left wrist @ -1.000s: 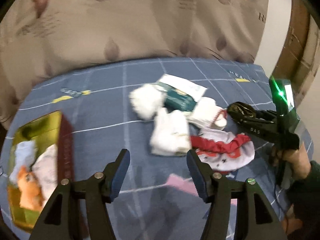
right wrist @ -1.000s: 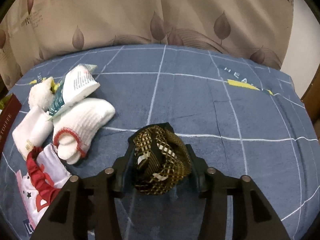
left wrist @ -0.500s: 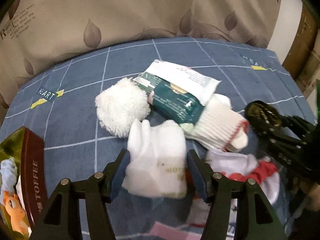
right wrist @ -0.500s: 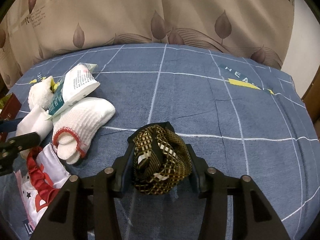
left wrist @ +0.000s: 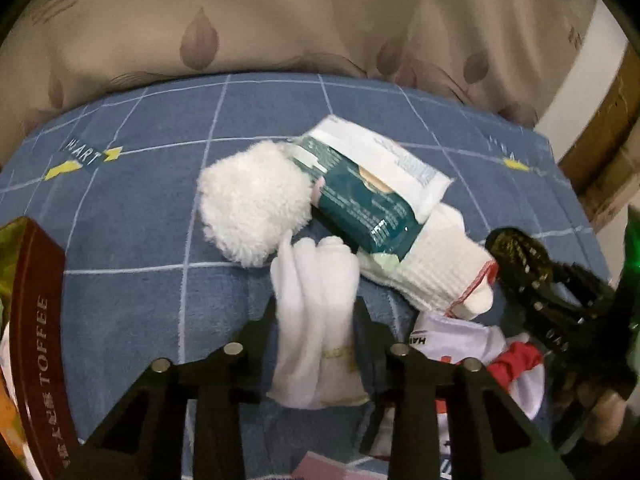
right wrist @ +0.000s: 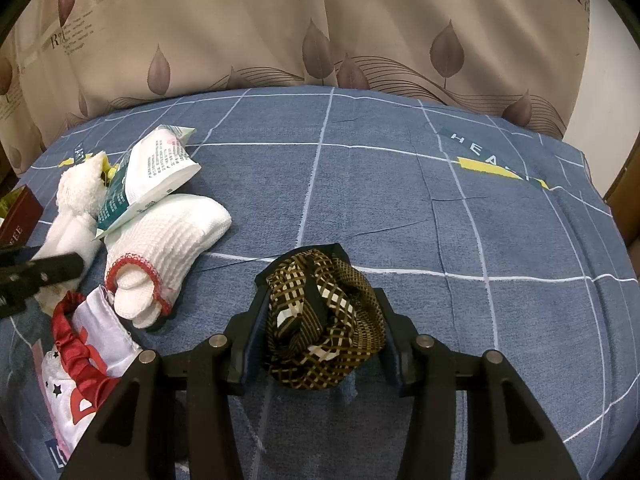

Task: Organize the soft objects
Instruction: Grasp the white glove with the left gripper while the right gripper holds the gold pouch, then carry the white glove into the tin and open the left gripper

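Note:
My left gripper is shut on a white folded sock lying on the blue bedsheet. A fluffy white ball, a teal and white wipes pack and a white knitted sock with red trim lie just beyond it. My right gripper is shut on a brown checked cloth bundle held over the sheet; it also shows at the right of the left wrist view. A white cloth with a red ruffle lies at the lower left.
A red toffee tin with soft toys inside stands at the left edge. A beige leaf-print curtain hangs behind the bed. A wooden door frame is at the far right.
My left gripper moved forward and down onto the white folded sock and closed on it. The right gripper stayed in place with the checked bundle.

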Action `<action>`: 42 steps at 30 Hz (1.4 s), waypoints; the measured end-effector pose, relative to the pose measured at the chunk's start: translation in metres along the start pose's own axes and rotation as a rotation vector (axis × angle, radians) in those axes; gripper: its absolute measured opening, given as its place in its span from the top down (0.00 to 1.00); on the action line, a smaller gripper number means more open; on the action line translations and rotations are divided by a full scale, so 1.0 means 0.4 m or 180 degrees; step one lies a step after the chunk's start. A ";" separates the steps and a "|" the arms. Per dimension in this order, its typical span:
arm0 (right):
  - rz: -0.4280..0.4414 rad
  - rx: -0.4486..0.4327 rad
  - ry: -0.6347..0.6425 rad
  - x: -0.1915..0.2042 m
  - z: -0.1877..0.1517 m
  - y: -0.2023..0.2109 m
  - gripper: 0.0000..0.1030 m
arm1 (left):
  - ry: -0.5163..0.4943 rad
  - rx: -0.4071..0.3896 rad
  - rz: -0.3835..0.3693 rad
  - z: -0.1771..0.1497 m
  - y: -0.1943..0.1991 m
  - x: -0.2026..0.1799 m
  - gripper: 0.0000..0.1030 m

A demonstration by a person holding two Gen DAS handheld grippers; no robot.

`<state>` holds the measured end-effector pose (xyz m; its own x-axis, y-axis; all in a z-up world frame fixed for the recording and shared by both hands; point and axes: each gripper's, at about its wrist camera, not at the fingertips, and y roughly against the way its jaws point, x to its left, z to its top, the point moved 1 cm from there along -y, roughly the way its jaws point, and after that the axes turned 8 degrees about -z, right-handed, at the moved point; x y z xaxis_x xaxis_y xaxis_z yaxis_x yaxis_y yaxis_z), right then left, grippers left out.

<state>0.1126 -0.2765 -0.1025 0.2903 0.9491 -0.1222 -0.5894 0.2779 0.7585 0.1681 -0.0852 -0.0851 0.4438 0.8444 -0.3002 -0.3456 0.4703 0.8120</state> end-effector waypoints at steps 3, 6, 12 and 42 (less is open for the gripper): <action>0.0007 0.0002 -0.0005 -0.002 0.000 -0.001 0.55 | 0.0070 -0.0069 -0.0028 0.000 0.018 0.003 0.70; -0.0003 0.0001 0.0001 -0.001 0.000 -0.001 0.55 | 0.0018 -0.0158 -0.0002 -0.002 0.045 -0.003 0.70; -0.0002 0.0002 -0.0001 -0.001 0.000 -0.001 0.55 | -0.0150 -0.0254 0.0152 -0.016 0.099 -0.016 0.70; -0.0002 0.0007 -0.0006 0.001 -0.001 -0.001 0.55 | 0.0805 -0.0251 0.0953 -0.017 0.283 0.478 0.70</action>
<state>0.1127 -0.2764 -0.1030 0.2920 0.9487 -0.1214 -0.5875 0.2781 0.7599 0.2079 0.1312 -0.0539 0.0997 0.9790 -0.1777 -0.4955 0.2038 0.8444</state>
